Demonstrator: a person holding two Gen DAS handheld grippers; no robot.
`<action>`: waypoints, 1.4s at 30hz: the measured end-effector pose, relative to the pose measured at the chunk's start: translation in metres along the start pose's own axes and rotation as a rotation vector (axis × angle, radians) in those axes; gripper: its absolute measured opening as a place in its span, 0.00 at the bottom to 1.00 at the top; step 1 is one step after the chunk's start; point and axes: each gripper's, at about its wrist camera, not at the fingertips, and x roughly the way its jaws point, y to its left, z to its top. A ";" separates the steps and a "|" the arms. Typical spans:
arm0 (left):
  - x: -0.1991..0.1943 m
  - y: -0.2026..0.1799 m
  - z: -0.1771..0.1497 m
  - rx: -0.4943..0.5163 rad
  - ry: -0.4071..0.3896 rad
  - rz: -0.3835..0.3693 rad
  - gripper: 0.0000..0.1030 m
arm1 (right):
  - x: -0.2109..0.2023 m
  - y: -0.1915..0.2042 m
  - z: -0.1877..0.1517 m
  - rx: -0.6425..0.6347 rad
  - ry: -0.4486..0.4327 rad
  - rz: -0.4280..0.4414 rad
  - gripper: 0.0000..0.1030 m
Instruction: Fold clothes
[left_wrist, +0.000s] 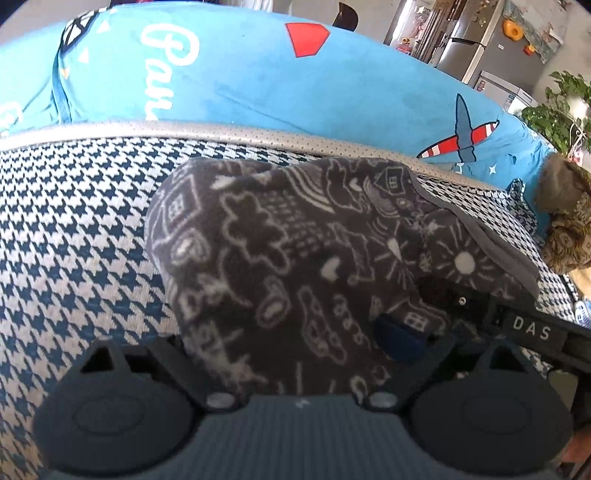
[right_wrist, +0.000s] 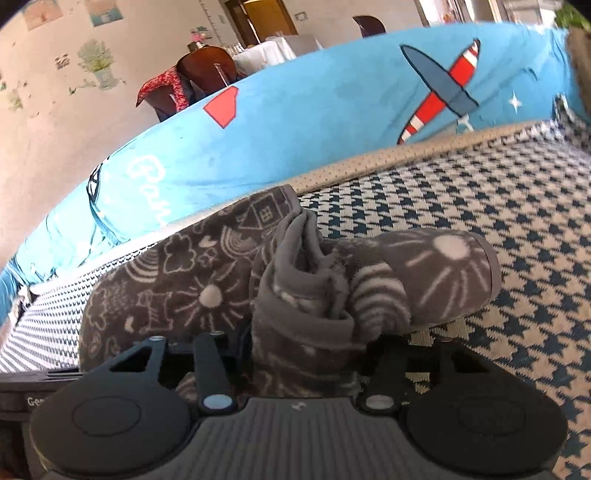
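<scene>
Bunched grey fleece garment (right_wrist: 295, 280) on houndstooth cushion (right_wrist: 480, 206)

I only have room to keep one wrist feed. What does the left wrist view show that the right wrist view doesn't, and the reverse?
Only the left wrist view: a fridge, a leafy plant, a brown furry item at the right edge, and the other gripper's dark bar marked DAS.

Only the right wrist view: a wall with flower decals, a wooden chair with red cloth, a white-covered table, and the garment's rolled cuff end.

Both: the grey doodle-print garment, the houndstooth cover and the blue airplane-print backrest.
</scene>
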 end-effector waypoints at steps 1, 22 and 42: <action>-0.001 0.000 -0.001 0.002 0.000 0.001 0.90 | -0.001 0.003 0.000 -0.016 -0.005 -0.007 0.48; 0.023 0.028 0.002 -0.081 0.062 -0.107 1.00 | 0.013 -0.015 -0.001 0.164 0.057 -0.004 0.80; -0.035 0.004 0.003 0.010 -0.165 0.016 0.69 | -0.024 0.038 0.005 -0.113 -0.127 -0.020 0.38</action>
